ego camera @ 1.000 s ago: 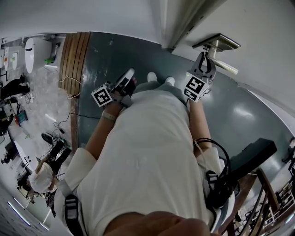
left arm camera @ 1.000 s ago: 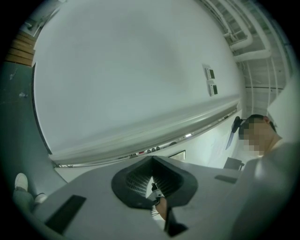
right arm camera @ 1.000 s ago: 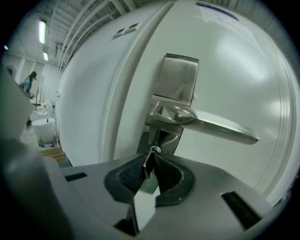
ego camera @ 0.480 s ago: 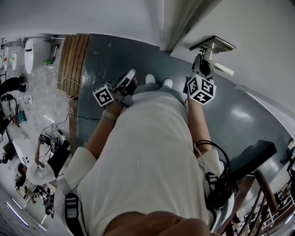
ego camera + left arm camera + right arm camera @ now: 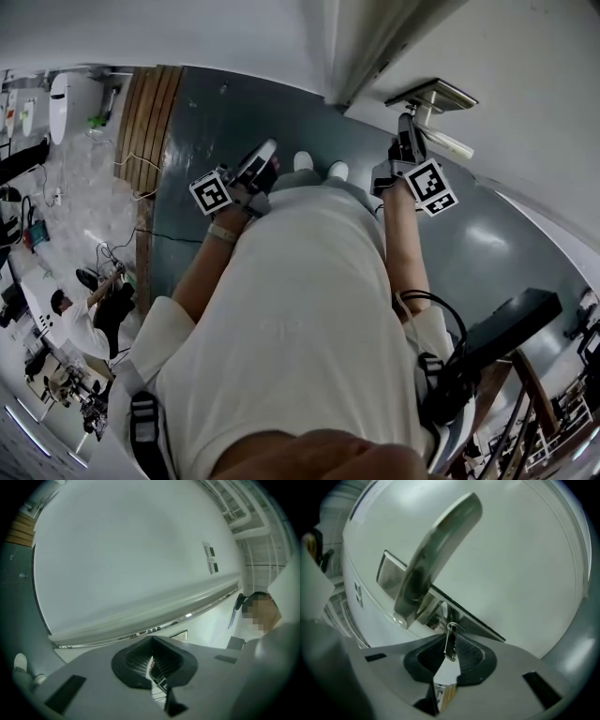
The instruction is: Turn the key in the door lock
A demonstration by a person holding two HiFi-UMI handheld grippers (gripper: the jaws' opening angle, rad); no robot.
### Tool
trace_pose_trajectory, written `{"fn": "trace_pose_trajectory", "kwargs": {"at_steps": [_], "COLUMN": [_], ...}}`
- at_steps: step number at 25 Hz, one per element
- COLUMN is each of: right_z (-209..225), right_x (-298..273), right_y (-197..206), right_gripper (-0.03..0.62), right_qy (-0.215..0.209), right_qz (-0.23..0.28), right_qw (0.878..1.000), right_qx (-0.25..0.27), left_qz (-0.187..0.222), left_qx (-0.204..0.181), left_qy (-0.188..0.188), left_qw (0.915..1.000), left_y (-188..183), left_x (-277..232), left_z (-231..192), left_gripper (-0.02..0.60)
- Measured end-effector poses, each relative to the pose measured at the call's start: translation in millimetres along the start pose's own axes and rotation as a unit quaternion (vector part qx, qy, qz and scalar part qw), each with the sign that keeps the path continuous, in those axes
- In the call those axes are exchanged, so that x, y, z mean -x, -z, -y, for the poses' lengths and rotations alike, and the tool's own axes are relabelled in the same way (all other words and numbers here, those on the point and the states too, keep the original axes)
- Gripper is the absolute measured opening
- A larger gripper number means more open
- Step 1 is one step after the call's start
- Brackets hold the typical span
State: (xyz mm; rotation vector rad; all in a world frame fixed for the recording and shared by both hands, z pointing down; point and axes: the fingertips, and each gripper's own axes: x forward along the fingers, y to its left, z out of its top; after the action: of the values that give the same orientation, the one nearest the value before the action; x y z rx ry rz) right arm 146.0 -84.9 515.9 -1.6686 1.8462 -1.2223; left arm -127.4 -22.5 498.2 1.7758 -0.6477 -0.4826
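The door [image 5: 534, 84] carries a metal lock plate [image 5: 433, 94] with a lever handle [image 5: 453, 143]. In the right gripper view the handle [image 5: 436, 550] slants up from the plate [image 5: 391, 576], and a small silver key [image 5: 450, 645] sticks out of the lock below it. My right gripper [image 5: 449, 638] is shut on that key, its pads pressed on both sides. Seen from the head view, the right gripper [image 5: 406, 131] points at the plate with its marker cube [image 5: 431, 187] turned to the right. My left gripper [image 5: 265, 156] hangs by my waist, shut and holding nothing [image 5: 151, 645].
The door frame [image 5: 370, 52] stands left of the lock. My shoes [image 5: 302, 157] rest on the dark grey floor [image 5: 202, 122]. A wooden strip [image 5: 150, 117] borders the floor at the left, with people and gear beyond it. A black box [image 5: 511, 319] and wooden railing sit at the lower right.
My right gripper has rolled clockwise at the lock, swinging its marker cube from lower left to the right side. The left gripper has stayed where it was.
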Motion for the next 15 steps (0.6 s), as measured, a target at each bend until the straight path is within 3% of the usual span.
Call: {"fn": "trace_pose_trajectory", "kwargs": {"at_steps": [7, 15], "right_z": [1, 3], "right_x": [2, 8], "right_y": [4, 11], "right_gripper": [0.057, 0.06], "right_qy": [-0.031, -0.06], "right_qz": [-0.013, -0.024], "right_qw": [0.994, 0.975], "right_qx": [-0.1, -0.213], "left_qz": [0.007, 0.013], "left_qx": [0.001, 0.004], "left_qy": [-0.003, -0.005], "left_qw": [1.0, 0.9999], "left_y": [-2, -5], "left_x": [2, 4], "left_z": [-3, -4], "left_gripper": [0.008, 0.008]}}
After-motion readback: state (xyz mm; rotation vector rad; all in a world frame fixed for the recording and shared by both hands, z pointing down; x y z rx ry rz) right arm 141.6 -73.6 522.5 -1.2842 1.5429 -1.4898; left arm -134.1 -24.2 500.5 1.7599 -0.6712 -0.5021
